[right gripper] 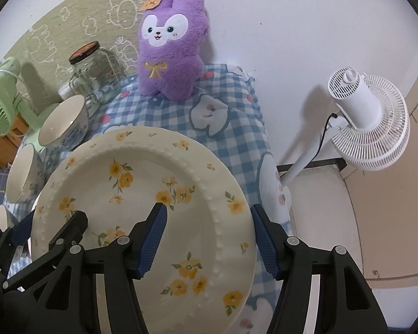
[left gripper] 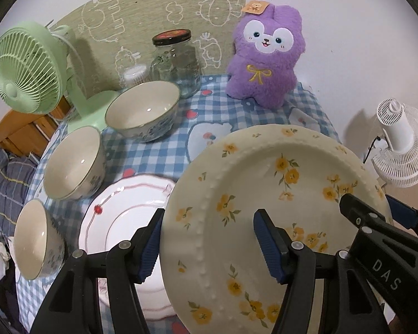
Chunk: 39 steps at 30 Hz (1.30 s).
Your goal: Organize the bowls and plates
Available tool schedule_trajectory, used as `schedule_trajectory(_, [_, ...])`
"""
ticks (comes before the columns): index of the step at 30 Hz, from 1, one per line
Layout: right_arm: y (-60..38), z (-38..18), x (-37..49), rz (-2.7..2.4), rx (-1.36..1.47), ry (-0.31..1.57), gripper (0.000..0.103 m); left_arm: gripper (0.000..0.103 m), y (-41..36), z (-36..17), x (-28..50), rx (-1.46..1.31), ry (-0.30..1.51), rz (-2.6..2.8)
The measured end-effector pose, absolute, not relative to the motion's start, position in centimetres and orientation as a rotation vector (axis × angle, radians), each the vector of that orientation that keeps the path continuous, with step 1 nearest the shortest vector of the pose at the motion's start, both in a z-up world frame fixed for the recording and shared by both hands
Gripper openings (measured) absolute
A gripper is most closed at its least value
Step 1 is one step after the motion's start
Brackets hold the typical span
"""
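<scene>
A cream plate with yellow flowers [left gripper: 264,194] is held tilted above the table; it also shows in the right wrist view [right gripper: 142,183]. My left gripper [left gripper: 209,239] straddles its left rim, one finger under and one over. My right gripper [right gripper: 209,236] straddles its right rim the same way. A white plate with a pink line [left gripper: 125,217] lies on the table under the left rim. Three white bowls with blue pattern stand in a row at the left: large [left gripper: 143,108], middle [left gripper: 72,161], small [left gripper: 33,239].
A purple plush rabbit [left gripper: 264,58] stands at the back of the blue checked tablecloth [left gripper: 158,153]. A glass jar [left gripper: 178,61] and a green fan [left gripper: 28,66] stand at back left. A white fan [right gripper: 367,117] stands beyond the table's right edge.
</scene>
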State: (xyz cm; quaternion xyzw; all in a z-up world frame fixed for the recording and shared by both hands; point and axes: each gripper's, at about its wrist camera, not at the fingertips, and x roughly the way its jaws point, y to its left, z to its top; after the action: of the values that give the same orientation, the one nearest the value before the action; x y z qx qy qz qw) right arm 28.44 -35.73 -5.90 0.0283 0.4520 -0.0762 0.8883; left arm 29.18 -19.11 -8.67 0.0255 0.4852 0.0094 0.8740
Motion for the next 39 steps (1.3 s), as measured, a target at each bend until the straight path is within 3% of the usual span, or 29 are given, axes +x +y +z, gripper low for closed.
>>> schedule_trajectory(22, [-31.7,-6.4,19.0,-0.162,0.016,0.941,0.062,0.064,-15.5,-8.6,20.1,0.078,1.011,-0.017])
schedule_trajectory(39, [-32.0,-9.0,13.9,-0.185,0.025,0.993,0.055,0.064,-15.5,-9.2,15.6,0.129,0.997,-0.083])
